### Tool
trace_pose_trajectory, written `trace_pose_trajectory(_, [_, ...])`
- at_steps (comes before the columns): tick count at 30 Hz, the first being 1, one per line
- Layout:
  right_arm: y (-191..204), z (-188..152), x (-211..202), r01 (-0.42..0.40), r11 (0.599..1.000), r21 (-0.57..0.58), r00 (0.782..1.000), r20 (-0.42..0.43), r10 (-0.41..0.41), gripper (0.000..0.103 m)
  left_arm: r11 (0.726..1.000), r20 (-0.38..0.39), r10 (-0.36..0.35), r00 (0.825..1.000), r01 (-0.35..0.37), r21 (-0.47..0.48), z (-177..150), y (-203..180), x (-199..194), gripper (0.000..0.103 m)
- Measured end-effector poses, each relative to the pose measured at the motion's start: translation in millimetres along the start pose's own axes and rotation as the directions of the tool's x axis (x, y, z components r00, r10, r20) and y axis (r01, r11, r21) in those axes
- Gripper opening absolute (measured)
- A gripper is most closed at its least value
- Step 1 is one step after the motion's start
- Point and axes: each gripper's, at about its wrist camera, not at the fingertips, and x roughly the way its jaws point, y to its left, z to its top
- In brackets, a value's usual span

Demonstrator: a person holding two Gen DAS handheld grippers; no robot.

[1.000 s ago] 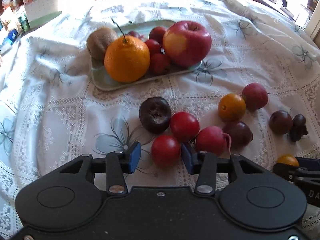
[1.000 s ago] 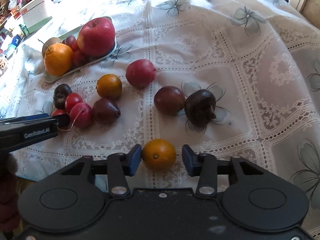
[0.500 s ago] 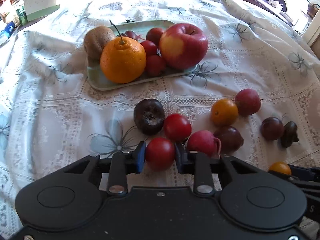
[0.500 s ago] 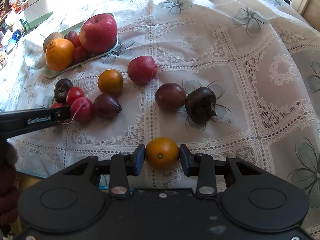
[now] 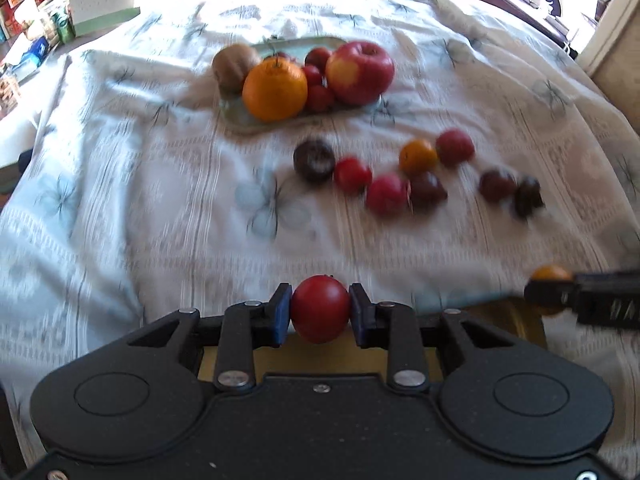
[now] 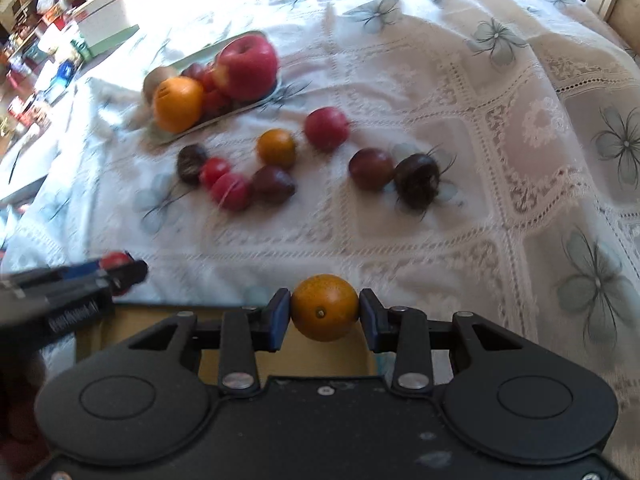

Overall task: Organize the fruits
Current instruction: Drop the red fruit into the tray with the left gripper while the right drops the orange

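The worktop under its white lace tablecloth [image 5: 120,208] fills both views, motion-blurred. The pale green tray [image 5: 240,122] is the landmark, at the far side, and holds a red apple [image 5: 359,72], a big orange [image 5: 275,90], a kiwi [image 5: 231,66] and some small red fruits [image 5: 318,96]. Near side of the tray, on the cloth, are loose fruits: a dark wrinkled one [image 5: 314,160], a red tomato [image 5: 352,175], a red one with a tail [image 5: 386,194], a dark plum-like one [image 5: 427,189], a small orange one [image 5: 418,156], a reddish one [image 5: 455,147], and further right of the tray two dark ones [image 5: 497,185] touching. Your left hand-held gripper [image 5: 320,311] is pinching a red tomato-like fruit [image 5: 320,308], well nearer you than the tray, up off the cloth at the worktop edge. Your right hand-held gripper [image 6: 324,310] is pinching a small orange citrus [image 6: 324,307], also well on the near side of the tray, off the cloth.
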Motion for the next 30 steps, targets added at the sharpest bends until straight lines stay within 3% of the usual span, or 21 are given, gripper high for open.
trace_pose_trajectory(6, [11.2, -27.3, -18.5, -0.048, 0.997, -0.052, 0.999, -0.014, 0.047, 0.038, 0.999, 0.012, 0.038, 0.999, -0.038, 0.025, -38.9, -6.0, -9.3, 0.038])
trace_pose_trajectory(11, [7.0, -45.2, 3.9, -0.061, 0.996, -0.067, 0.996, -0.072, 0.056, 0.038, 0.999, -0.036, 0.043, 0.998, -0.044, -0.025, -56.9, -1.0, 0.1, 0.039])
trace_pose_trajectory(19, [11.5, -50.9, 22.8, -0.045, 0.994, -0.1, 0.99, -0.14, 0.03, 0.039, 0.99, -0.009, 0.139, 0.99, -0.139, -0.03, -66.9, 4.9, 4.1, 0.04])
trace_pose_trajectory(22, [16.0, -52.0, 22.8, -0.052, 0.991, -0.122, 0.99, -0.136, 0.035, 0.04, 0.989, -0.017, 0.136, 0.99, -0.137, -0.052, -66.3, 10.0, 4.1, 0.046])
trace_pose_trajectory(30, [12.8, -50.9, 21.7, -0.057, 0.992, -0.115, 0.992, -0.116, 0.043, 0.04, 0.988, -0.049, 0.128, 0.991, -0.132, -0.077, -69.8, 13.0, 7.7, 0.045])
